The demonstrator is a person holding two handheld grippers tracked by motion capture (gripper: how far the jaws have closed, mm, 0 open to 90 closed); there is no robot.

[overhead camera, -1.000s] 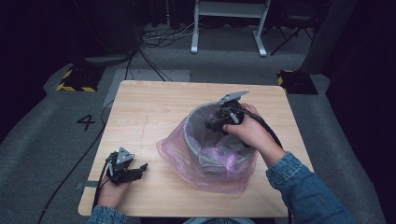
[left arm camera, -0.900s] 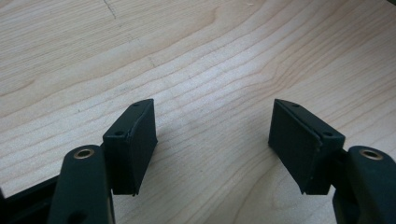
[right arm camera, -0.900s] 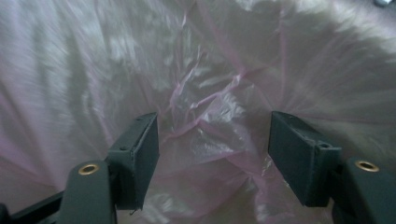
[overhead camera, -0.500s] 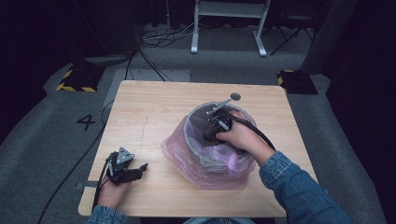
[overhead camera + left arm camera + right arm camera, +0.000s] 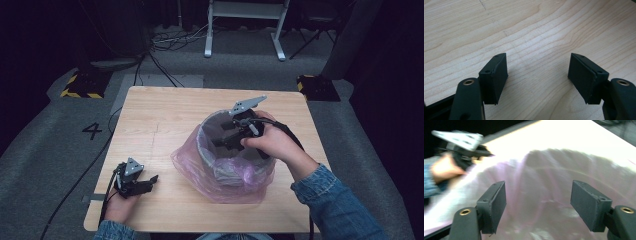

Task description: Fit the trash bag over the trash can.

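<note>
Right tool lifted over the lined bin, left tool parked

Since a second ago the right tool point(image 5: 227, 137) has risen slightly above the grey round bin point(image 5: 210, 150), and its jaws have just been opening; they stand wide with nothing between them. The crinkly, translucent pink bag point(image 5: 192, 165) drapes over the rim below it. The left tool point(image 5: 145, 182) has stayed resting near the wooden counter point(image 5: 160, 115)'s near-left edge, jaws wide and empty, bare grained wood ahead.

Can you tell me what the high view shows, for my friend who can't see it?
A hand holds the right gripper, jaws open, inside a grey bin lined with a pink bag on a wooden table. The left gripper rests near the table's front left corner.
</note>
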